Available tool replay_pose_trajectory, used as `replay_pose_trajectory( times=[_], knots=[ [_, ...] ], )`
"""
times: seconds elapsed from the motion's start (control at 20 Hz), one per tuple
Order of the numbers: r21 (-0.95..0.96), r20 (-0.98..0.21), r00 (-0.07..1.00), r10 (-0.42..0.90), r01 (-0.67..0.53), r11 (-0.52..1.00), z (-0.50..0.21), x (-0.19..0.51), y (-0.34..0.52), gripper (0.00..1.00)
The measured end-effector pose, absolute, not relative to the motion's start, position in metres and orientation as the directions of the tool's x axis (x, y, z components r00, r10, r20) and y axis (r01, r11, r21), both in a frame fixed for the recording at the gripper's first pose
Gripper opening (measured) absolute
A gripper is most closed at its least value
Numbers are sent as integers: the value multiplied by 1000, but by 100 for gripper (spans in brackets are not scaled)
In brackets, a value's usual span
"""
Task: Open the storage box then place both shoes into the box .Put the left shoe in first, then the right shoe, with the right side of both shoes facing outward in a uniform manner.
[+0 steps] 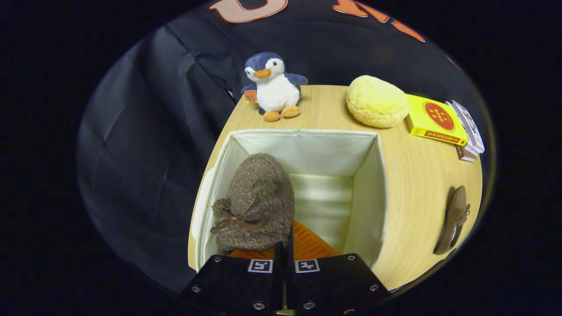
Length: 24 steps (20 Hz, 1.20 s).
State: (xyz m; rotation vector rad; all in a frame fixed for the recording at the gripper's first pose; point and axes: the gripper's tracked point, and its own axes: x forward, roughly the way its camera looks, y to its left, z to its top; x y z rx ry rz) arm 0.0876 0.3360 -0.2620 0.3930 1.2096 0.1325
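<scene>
Fuzzy brown shoe (257, 204) inside open box (373, 184); second shoe (454, 219) outside

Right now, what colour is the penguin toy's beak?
Orange, like its feet; the penguin toy shows clearly in the gripper view.

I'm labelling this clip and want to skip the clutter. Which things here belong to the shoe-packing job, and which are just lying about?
Part of the job:
- open storage box
- brown fuzzy shoe, held over the box's left side, gripper shut on it
- second shoe on the table, right of the box

Just lying about:
- penguin plush
- yellow bun
- yellow carton
- small boxes beside it
</scene>
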Motion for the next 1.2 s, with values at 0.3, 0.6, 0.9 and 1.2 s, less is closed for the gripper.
replay_pose_trajectory(
  times=[0.3,0.6,0.9,1.2],
  knots=[
    [390,-893,285,348,101,915,-281,83,356,14],
    [521,-790,372,487,-13,854,-222,74,345,46],
    [563,-666,517,538,-124,817,-161,57,274,73],
    [488,-602,647,469,-167,857,-146,40,173,90]
  ],
)
